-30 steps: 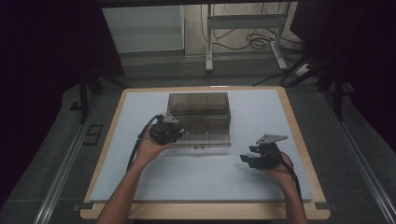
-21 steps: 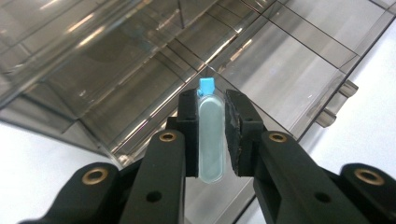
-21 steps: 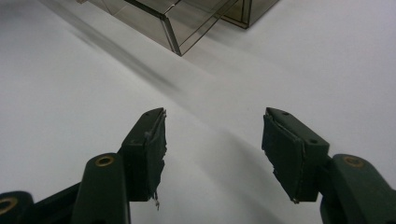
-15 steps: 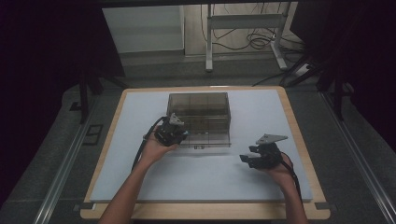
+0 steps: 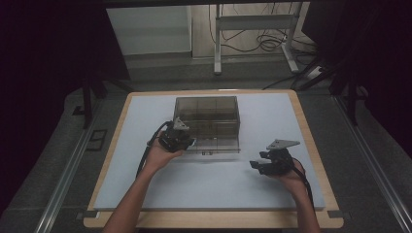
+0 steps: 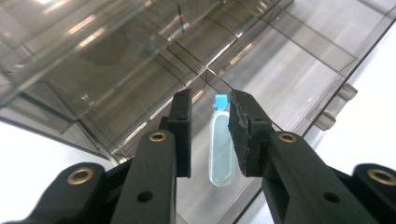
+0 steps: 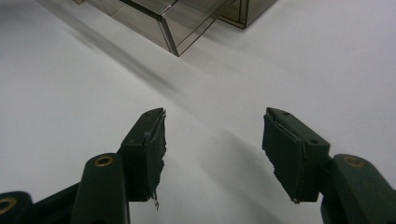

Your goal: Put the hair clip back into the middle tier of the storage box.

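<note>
High view looks down; claw views sit close — sharing the organizer.

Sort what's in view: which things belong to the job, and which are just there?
In the job:
- small clear tube with blue cap, lying in the box
- smoky clear compartment box
- left tongs, just opened off the tube

Just there:
- right tongs, open, empty
- white mat

Dim, dark-edged overhead shot; bright gripper views, glare on smoky plastic.
</note>
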`<state>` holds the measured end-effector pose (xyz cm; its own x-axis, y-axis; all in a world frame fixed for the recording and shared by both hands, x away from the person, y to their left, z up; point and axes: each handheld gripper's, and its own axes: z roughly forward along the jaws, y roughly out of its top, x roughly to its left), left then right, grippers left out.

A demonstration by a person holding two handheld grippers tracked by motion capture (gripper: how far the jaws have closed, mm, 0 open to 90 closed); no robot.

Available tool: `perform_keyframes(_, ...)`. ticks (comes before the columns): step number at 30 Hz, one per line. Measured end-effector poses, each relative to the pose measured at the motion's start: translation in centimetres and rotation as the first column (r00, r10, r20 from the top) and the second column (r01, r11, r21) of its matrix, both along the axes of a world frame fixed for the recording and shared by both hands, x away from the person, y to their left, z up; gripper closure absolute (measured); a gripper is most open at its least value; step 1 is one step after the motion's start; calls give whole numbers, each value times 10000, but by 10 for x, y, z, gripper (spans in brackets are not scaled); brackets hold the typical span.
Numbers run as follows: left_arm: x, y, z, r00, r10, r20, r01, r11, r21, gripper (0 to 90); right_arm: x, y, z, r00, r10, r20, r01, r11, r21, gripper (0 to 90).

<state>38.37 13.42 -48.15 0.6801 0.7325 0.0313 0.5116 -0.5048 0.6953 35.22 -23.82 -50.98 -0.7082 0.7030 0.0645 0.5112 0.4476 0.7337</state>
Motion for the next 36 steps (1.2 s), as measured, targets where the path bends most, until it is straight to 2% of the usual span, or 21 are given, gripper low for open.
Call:
perform_keyframes(6,-6,5,5,9999,-67,147,72,9995,-304,566,0,0,0,10000,7,19,-7,10000,1,385)
perform_keyframes(9,-10,7,6,9998,-122,172,127,9994,-335,469,0,1,0,10000,14,3,-14,10000,12,384)
perform_keyframes(13,-14,12,7,9991,-408,97,413,9972,-631,401,0,1,-1,10000,29,-20,-29,10000,-25,382)
perform_keyframes(22,-31,21,9,9978,-437,495,462,9975,-526,315,-2,3,3,10000,66,61,-66,10000,53,379)
perform_keyframes(36,-59,46,4,9970,11,769,57,9961,-885,245,-3,6,2,9998,190,87,-190,9998,-43,379)
